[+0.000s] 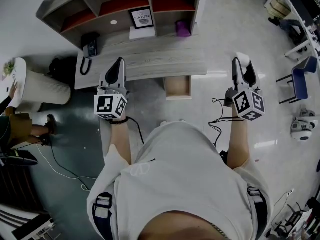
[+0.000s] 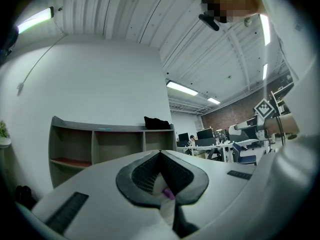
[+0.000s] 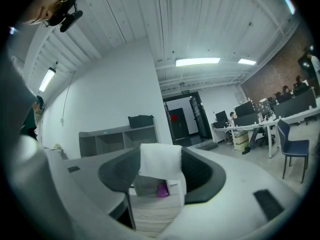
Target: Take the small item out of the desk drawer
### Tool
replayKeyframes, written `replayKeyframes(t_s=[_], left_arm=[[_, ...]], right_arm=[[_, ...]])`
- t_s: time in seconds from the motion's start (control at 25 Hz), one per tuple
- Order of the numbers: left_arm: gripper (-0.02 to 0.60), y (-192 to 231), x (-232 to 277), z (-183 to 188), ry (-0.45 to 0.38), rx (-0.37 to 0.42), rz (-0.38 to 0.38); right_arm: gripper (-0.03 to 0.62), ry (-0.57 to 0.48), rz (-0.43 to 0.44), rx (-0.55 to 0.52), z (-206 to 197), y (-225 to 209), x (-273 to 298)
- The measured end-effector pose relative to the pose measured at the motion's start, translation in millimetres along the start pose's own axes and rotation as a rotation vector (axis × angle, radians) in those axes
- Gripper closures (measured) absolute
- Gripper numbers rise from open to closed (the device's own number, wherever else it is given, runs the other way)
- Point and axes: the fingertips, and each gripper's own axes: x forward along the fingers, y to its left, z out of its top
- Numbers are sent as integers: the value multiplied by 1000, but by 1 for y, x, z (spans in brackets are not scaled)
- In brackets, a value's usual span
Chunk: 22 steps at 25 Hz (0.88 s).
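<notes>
So the right gripper has its jaws clamped on a small white item, fairly wide apart because the thing fills the gap between the pads; could be a folded bit of cloth or paper, honestly can't tell from these views; it sticks up past the jaw tips and is held in the air off the right end of the desk, well clear of the drawer; the drawer itself is pulled out from under the desk's front edge, toward the person; the left gripper is closed with the jaw tips meeting and nothing pinched in them, hanging over the desk's front edge to the left of the drawer; on the desktop there's a purple object near the back on the right, a framed sign standing just left of it, and a black phone over at the left end.
</notes>
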Motion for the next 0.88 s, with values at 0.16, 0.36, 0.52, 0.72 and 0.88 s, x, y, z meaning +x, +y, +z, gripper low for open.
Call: replayKeyframes(t_s=[0.16, 0.36, 0.52, 0.72, 0.88], left_arm=[[583, 1, 1, -2, 0, -3, -3], [583, -1, -2, -2, 1, -9, -4], [583, -1, -4, -8, 11, -19, -1], [583, 3, -7, -8, 11, -20, 1], [583, 6, -7, -7, 6, -22, 6]], right_arm=[[340, 7, -14, -8, -3, -3, -1], [341, 16, -21, -7, -5, -6, -4], [342, 30, -24, 20, -10, -8, -5], [344, 36, -31, 20, -11, -6, -4], [344, 38, -38, 18, -12, -6, -3]])
